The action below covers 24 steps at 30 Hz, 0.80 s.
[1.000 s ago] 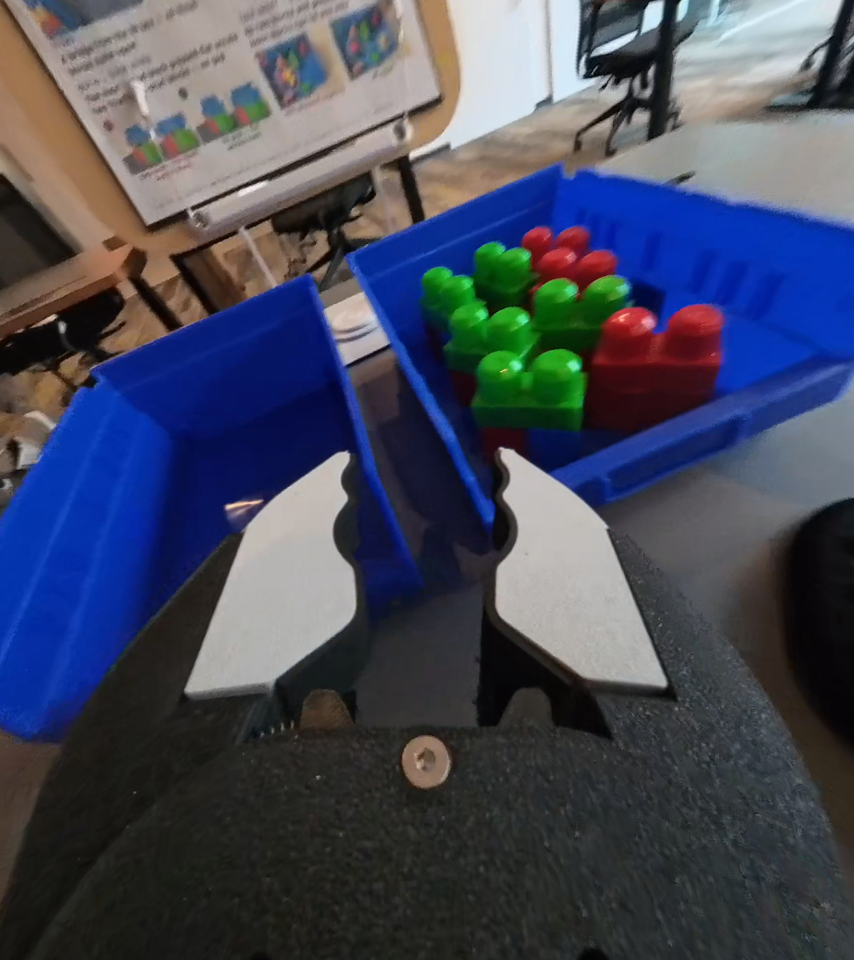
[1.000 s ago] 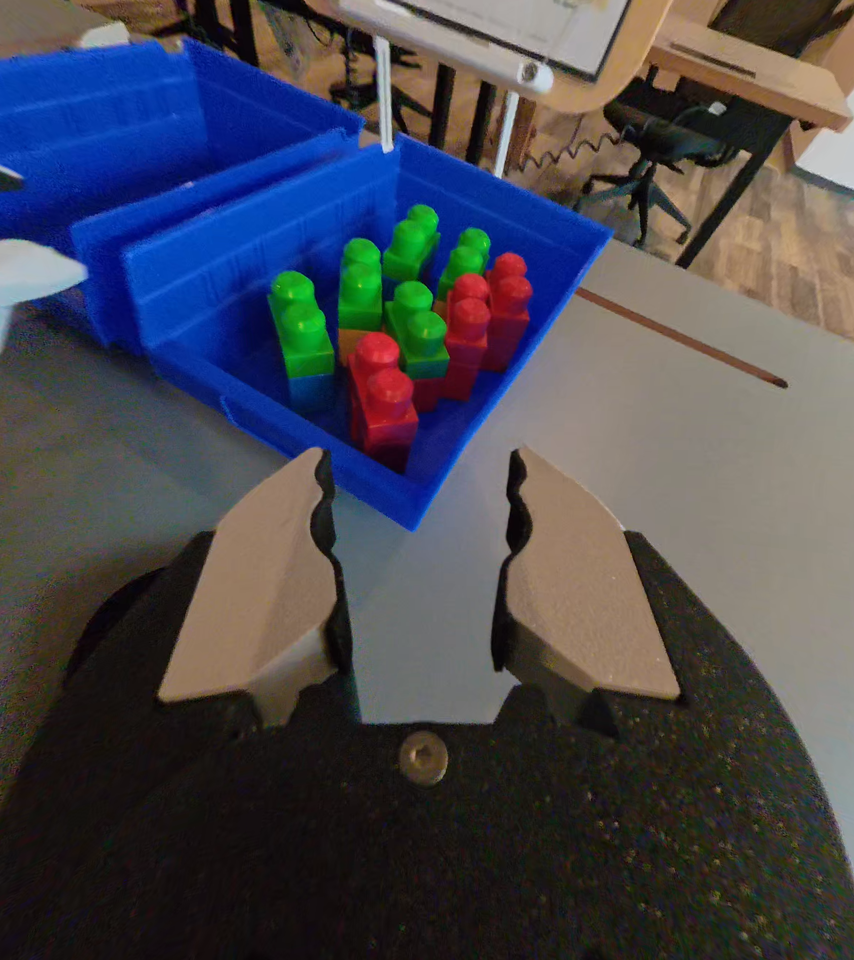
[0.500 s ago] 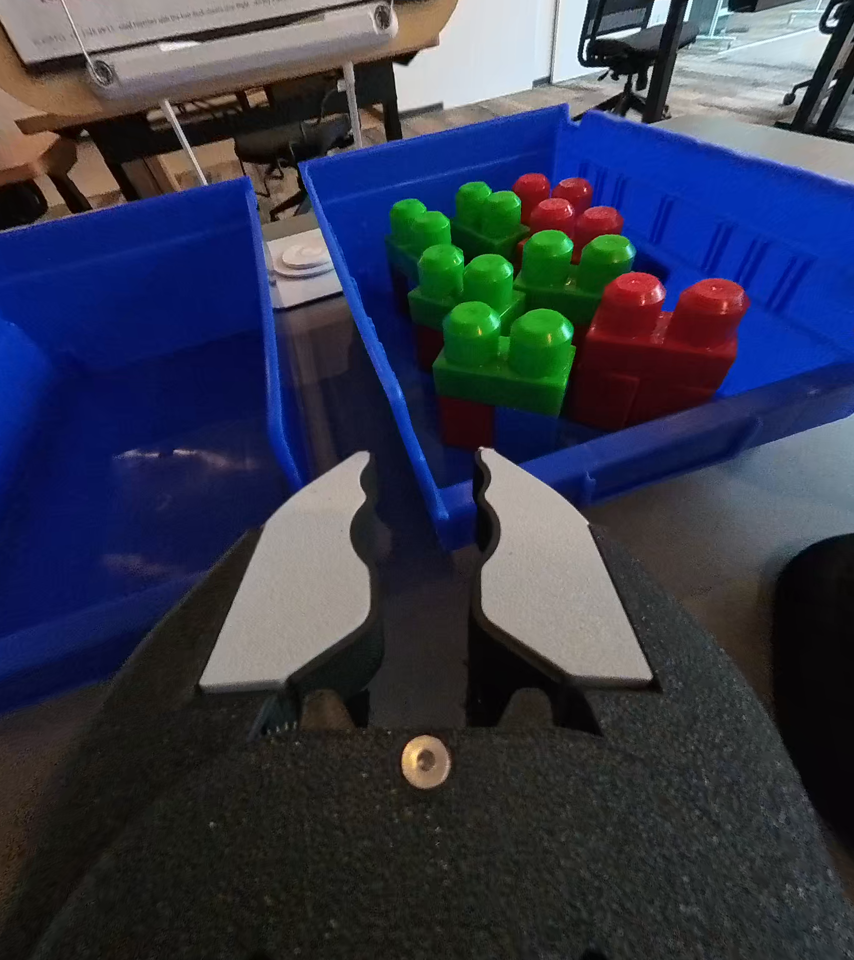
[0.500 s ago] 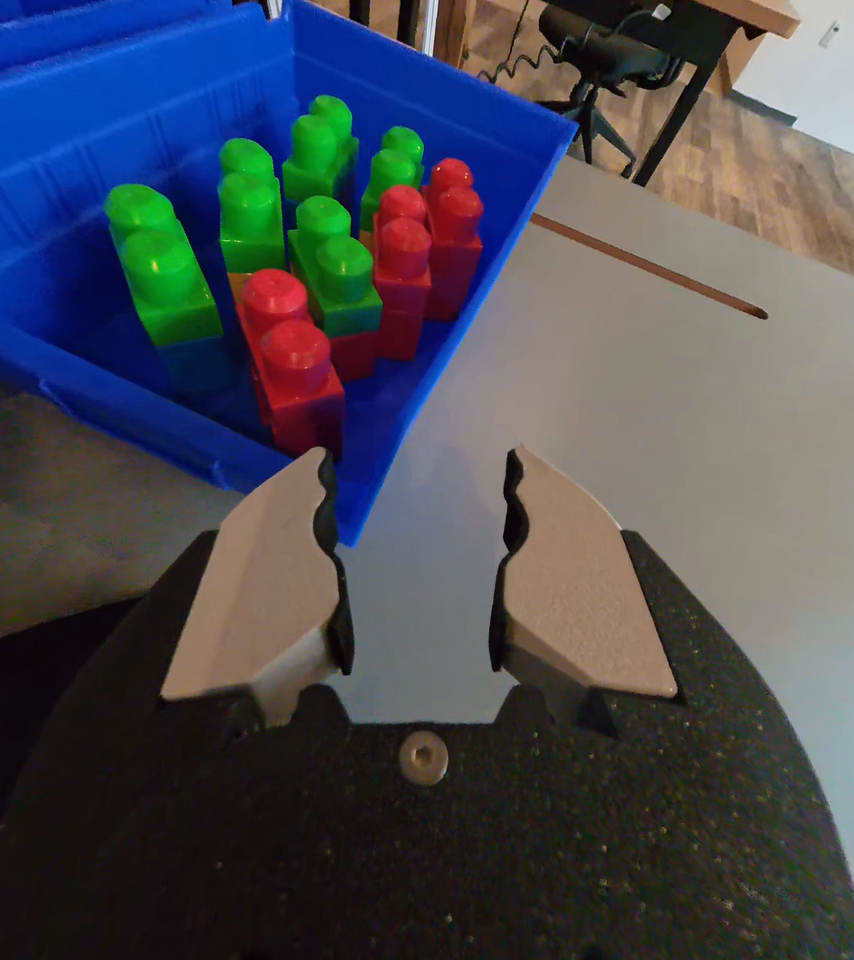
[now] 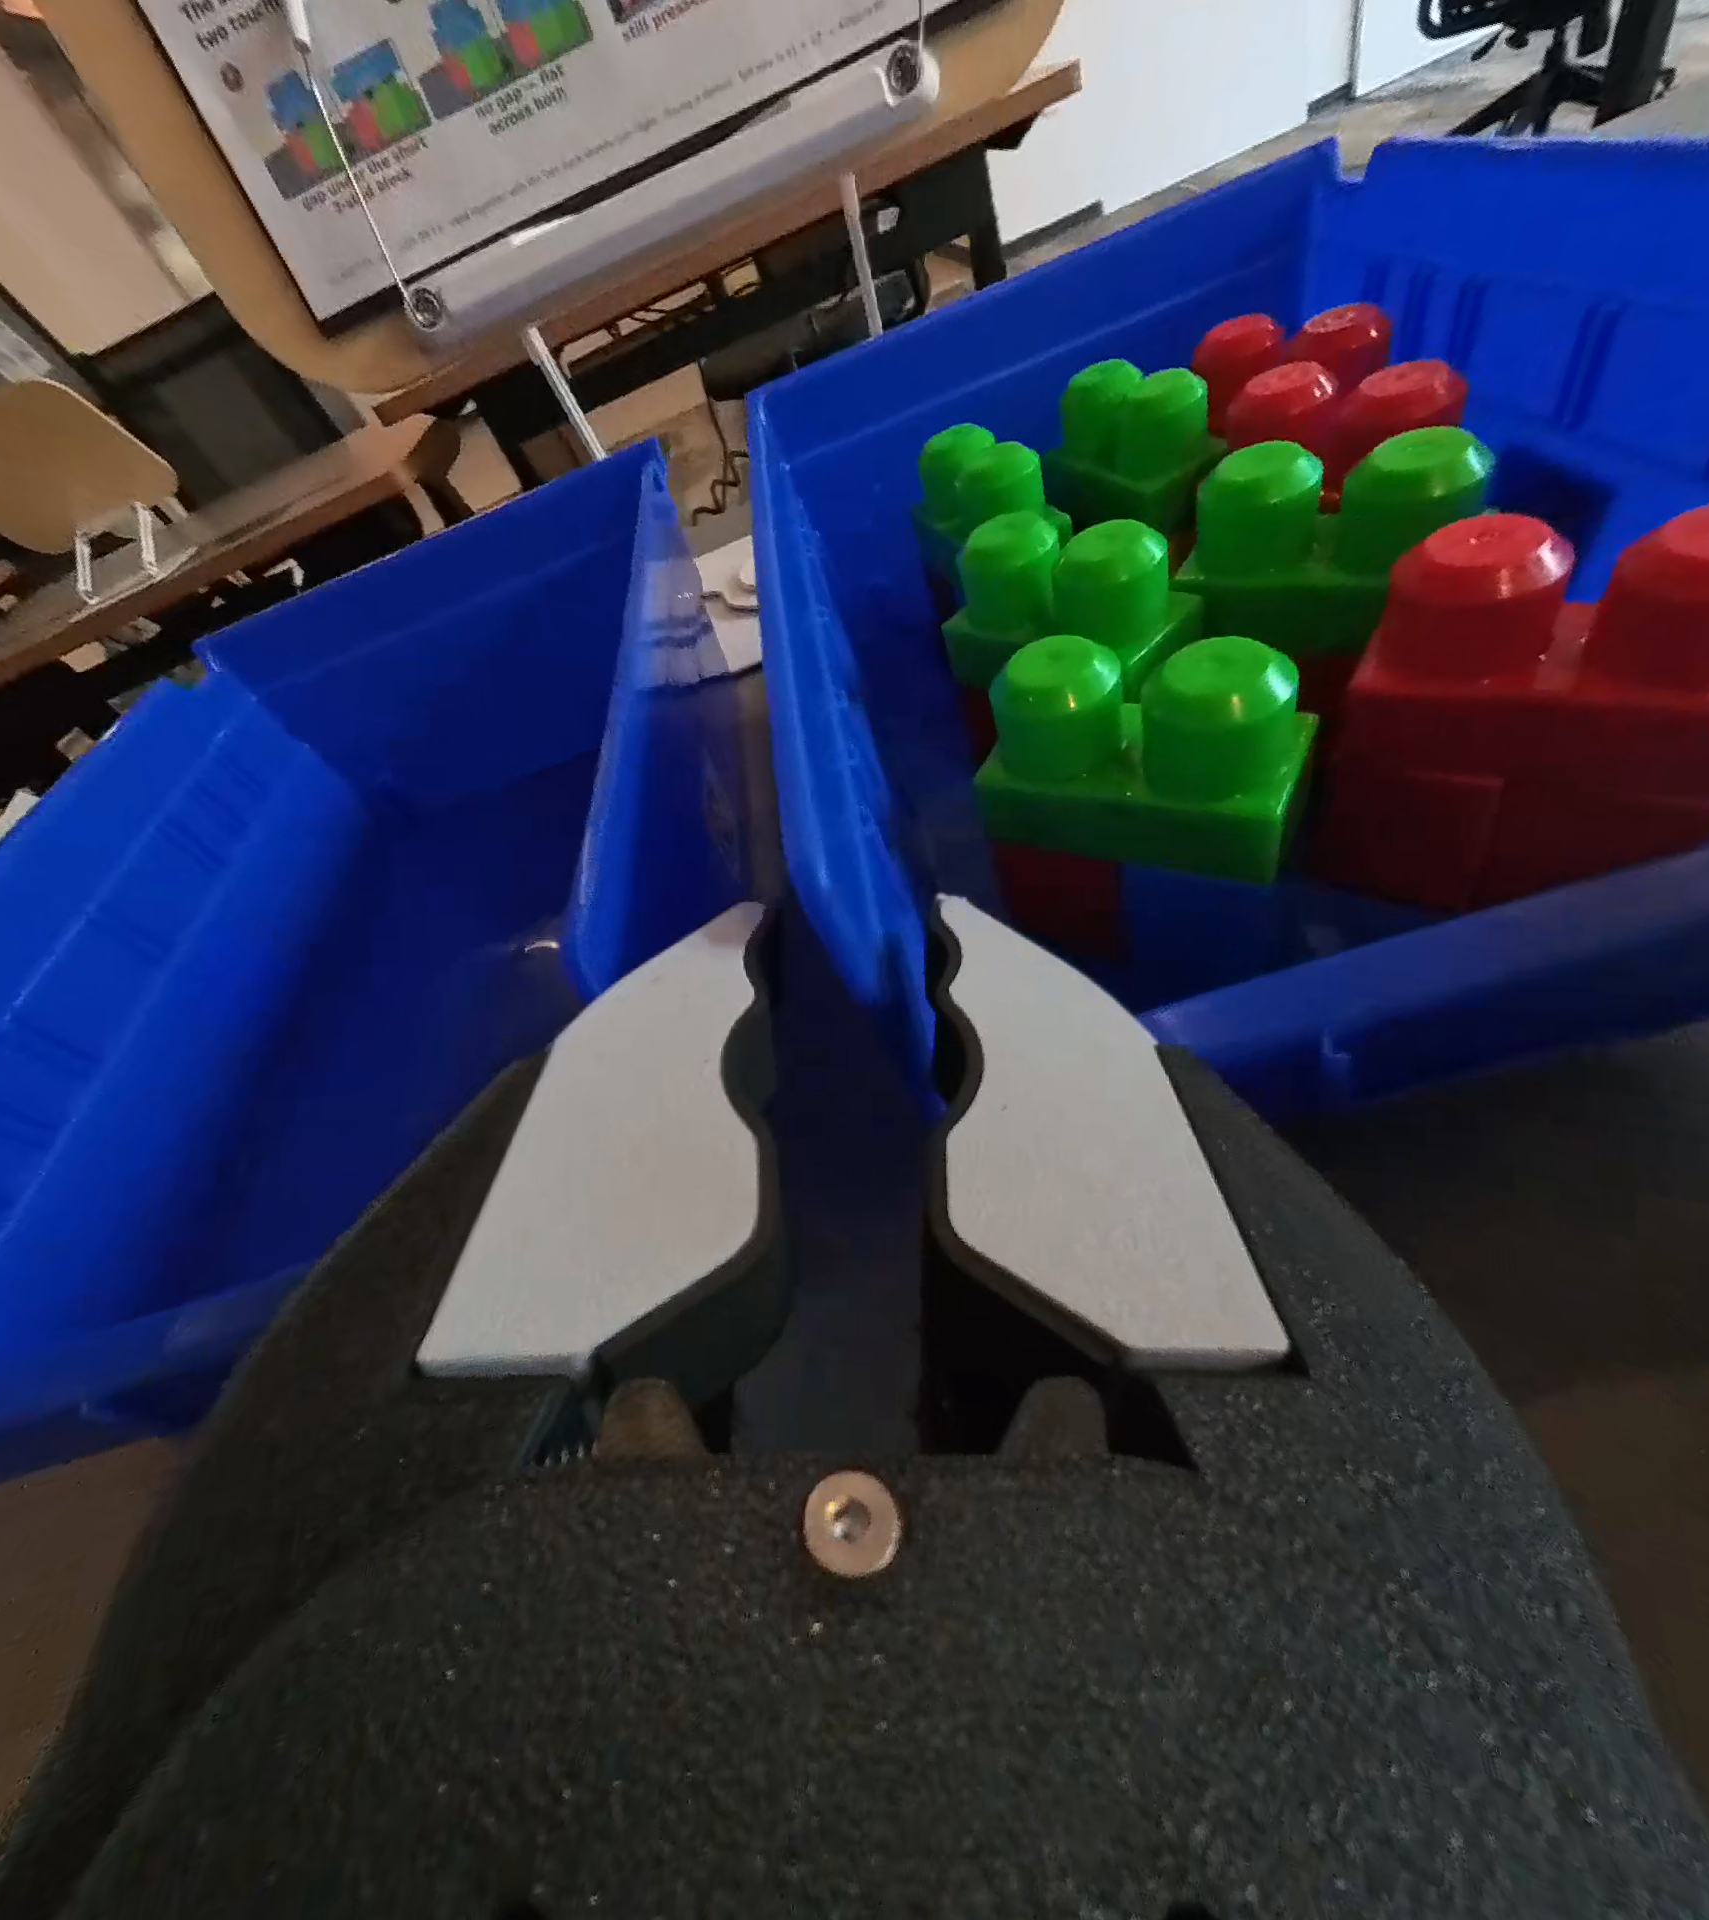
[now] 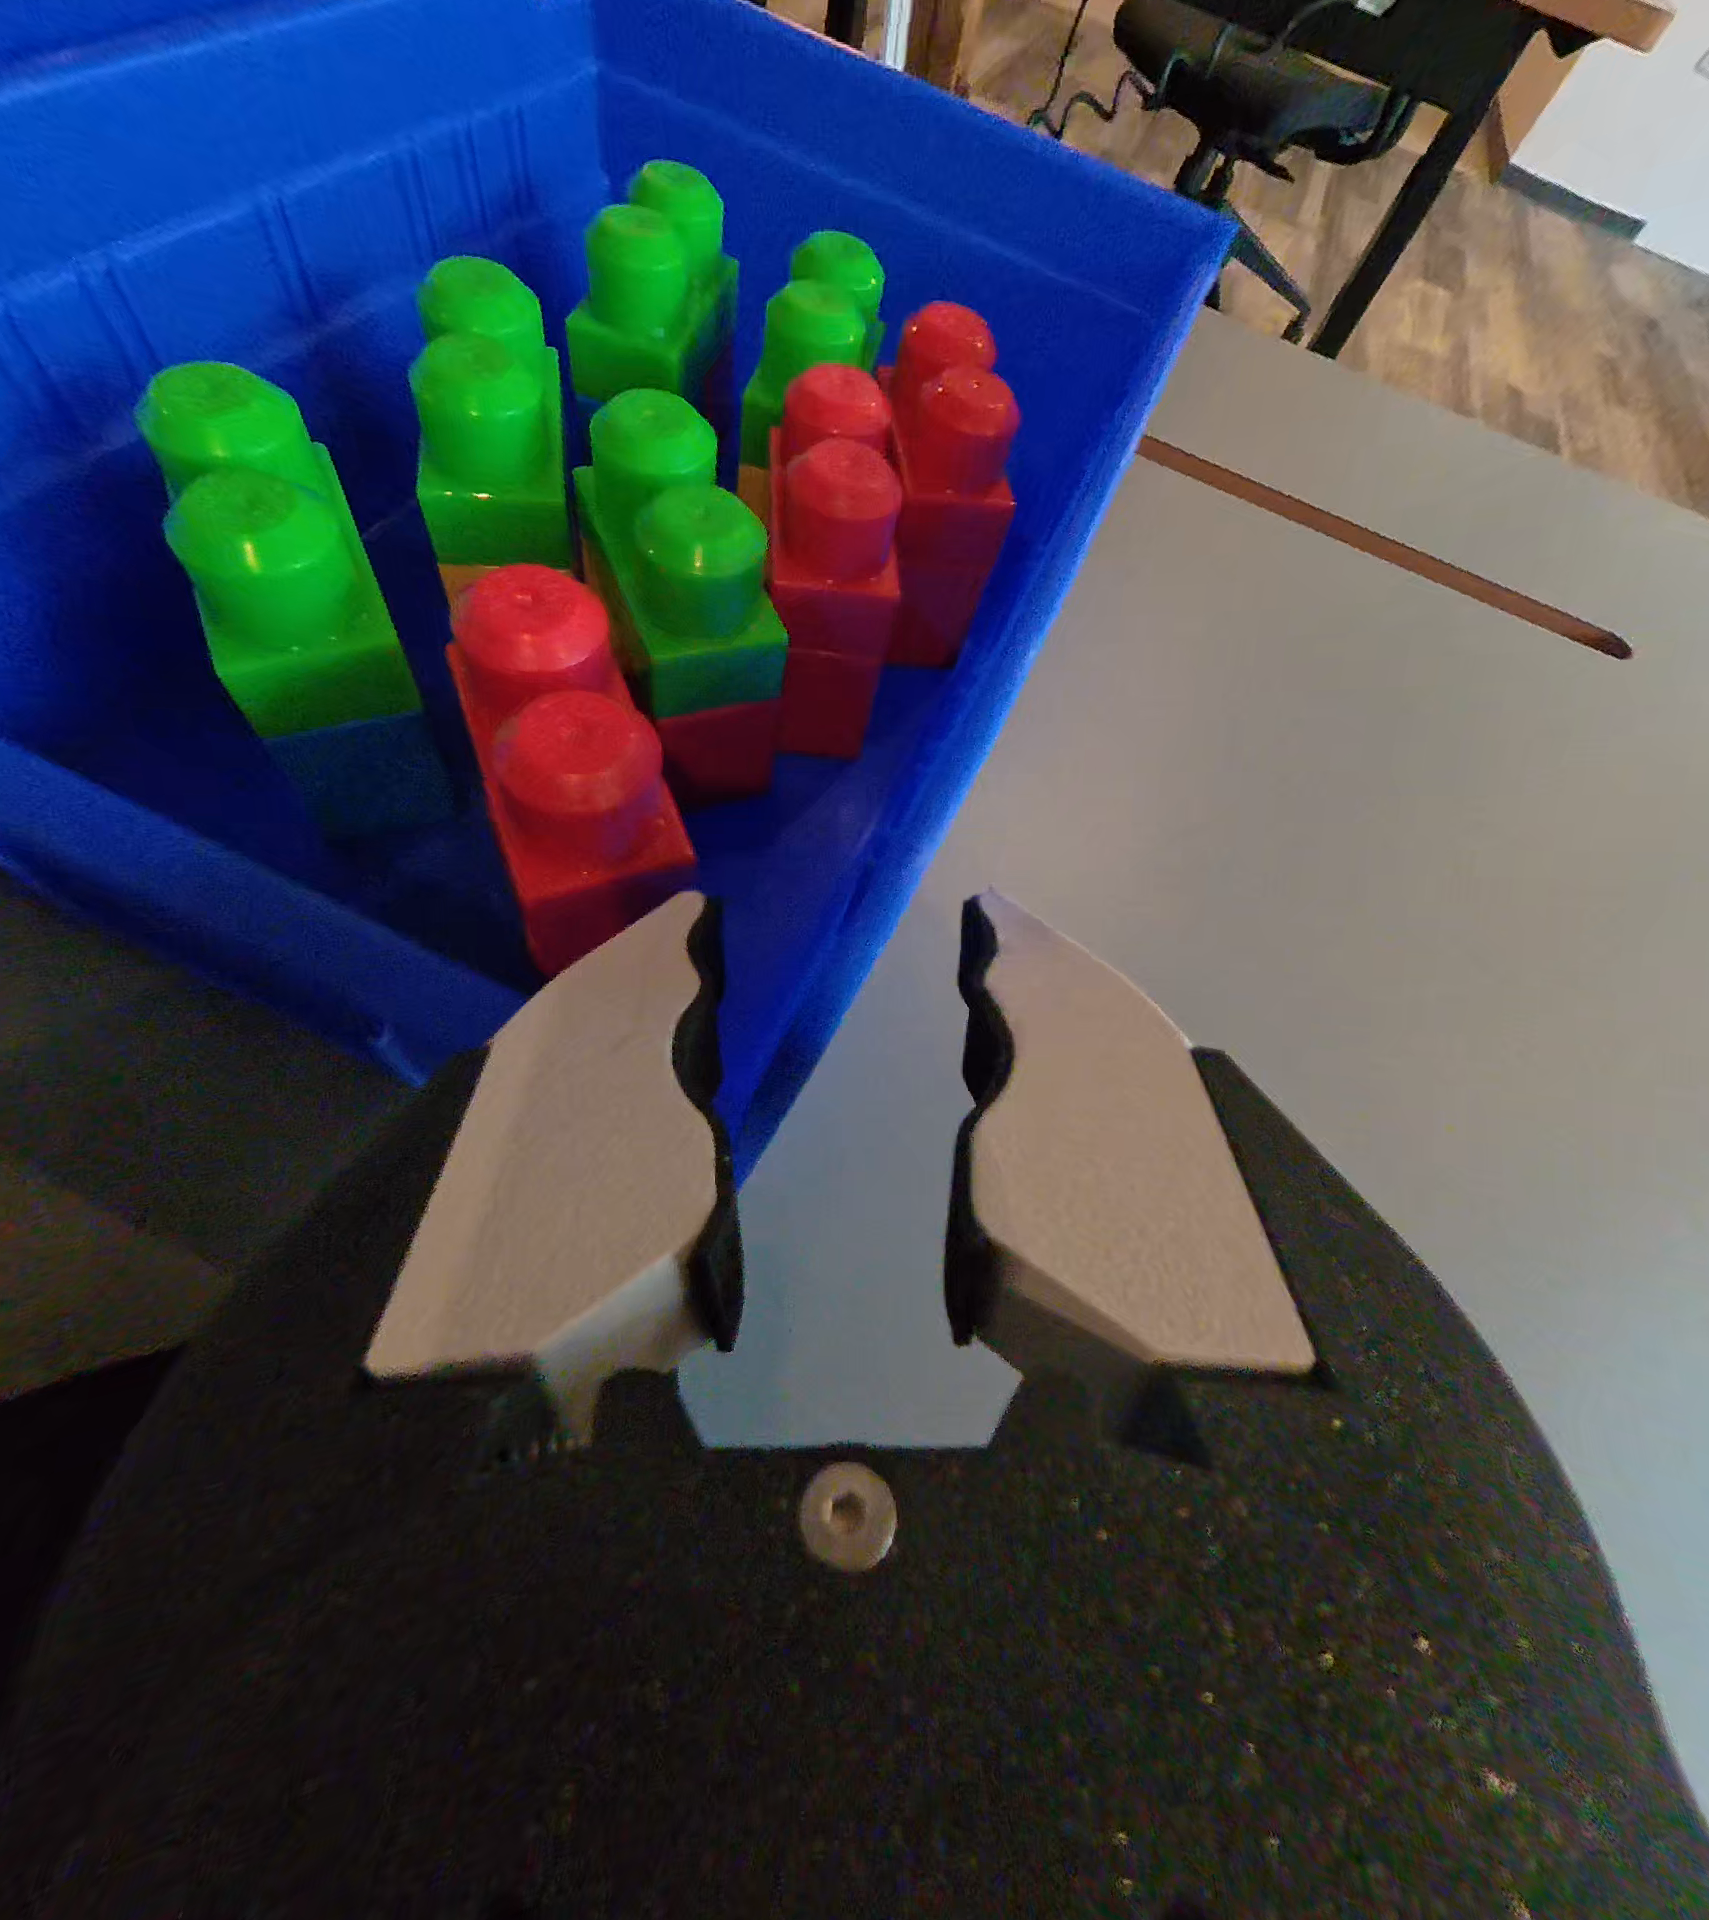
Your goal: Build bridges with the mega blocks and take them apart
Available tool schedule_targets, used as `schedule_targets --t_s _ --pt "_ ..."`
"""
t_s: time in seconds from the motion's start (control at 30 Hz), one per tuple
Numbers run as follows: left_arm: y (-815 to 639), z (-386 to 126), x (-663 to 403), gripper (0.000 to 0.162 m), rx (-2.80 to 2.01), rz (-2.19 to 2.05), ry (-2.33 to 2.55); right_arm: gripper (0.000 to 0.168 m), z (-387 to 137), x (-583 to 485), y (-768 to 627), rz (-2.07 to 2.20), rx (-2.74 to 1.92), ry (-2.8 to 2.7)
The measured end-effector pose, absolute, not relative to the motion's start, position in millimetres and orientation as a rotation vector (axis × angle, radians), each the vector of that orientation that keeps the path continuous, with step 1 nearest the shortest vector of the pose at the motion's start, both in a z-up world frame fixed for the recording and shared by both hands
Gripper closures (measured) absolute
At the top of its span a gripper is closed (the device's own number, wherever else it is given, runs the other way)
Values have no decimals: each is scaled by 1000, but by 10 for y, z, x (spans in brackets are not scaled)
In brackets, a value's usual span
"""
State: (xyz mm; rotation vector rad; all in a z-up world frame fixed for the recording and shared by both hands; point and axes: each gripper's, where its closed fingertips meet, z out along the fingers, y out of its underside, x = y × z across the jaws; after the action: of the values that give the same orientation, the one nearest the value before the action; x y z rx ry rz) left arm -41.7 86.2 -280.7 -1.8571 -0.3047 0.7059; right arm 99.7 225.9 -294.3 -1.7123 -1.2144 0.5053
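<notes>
where grey table [image 6: 1349, 831] ends, wood floor [image 6: 1556, 281]

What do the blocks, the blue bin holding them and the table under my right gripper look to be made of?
Blocks: hard moulded plastic, glossy; highlights glint on the round studs. Blue bin: thin moulded plastic, semi-gloss, with ribbed walls and light streaks along the rim. Table: smooth pale grey top, probably laminate; it reflects soft window light, with a dark slot cut in it.
</notes>
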Motion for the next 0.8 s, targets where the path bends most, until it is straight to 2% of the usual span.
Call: schedule_targets --t_s 0.1,0.17,0.23,0.27,0.3,0.57,0.8 --pt "894 -2835 -433 135 -1864 702 -340 124 -2954 931 2220 571 -1715 -1225" --pt "900 -2829 -454 145 -1865 703 -361 127 -2961 908 2211 579 -1719 -1237" --pt "918 -2814 -445 154 -1852 702 -360 138 -2960 918 2218 566 -1741 -1229" --pt "925 -2809 -438 155 -1844 698 -362 153 -2936 956 2259 551 -1755 -1201" --pt "942 -2799 -410 155 -1832 663 -363 155 -2928 973 2284 544 -1746 -1197" --pt "929 -2673 -232 156 -1770 576 -272 160 -2859 1110 2269 516 -1731 -1159" --pt "758 -2249 -103 156 -1692 546 -215 161 -2390 1248 2098 464 -1684 -1123"
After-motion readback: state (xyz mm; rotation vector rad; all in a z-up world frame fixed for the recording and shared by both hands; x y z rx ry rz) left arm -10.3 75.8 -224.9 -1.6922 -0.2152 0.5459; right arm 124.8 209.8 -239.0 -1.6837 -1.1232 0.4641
